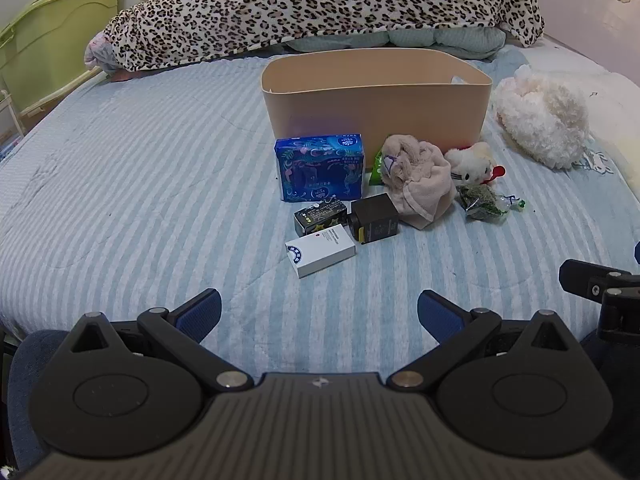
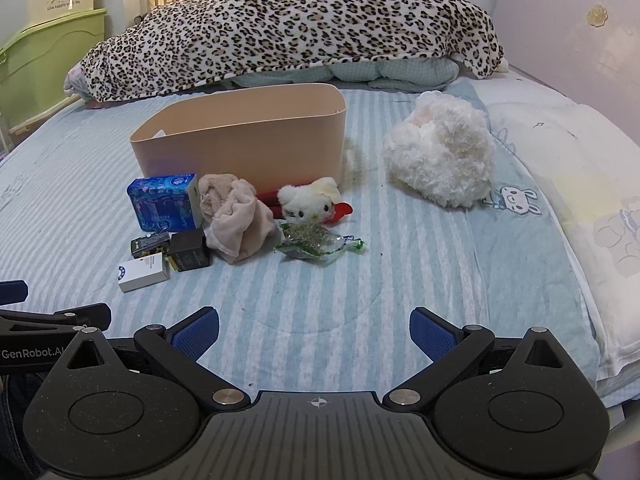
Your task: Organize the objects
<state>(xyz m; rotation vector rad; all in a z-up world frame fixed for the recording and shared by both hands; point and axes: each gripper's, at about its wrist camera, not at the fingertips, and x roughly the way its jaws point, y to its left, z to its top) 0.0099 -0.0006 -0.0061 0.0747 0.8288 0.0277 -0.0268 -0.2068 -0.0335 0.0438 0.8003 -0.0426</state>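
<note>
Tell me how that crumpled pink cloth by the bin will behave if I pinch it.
The pink cloth lies bunched in soft folds, so it will probably sag and unfurl when lifted. It looks light. It touches the dark box and seems to touch the cat plush, so dragging may nudge them.

Beige bin (image 1: 376, 108), blue-white striped sheet (image 1: 140, 200), leopard-print blanket (image 1: 320, 4), blue floral pack (image 1: 320, 168), white box (image 1: 320, 250)

four boxes (image 1: 320, 168), two plush toys (image 2: 306, 200) — one bin (image 1: 376, 96)
</note>
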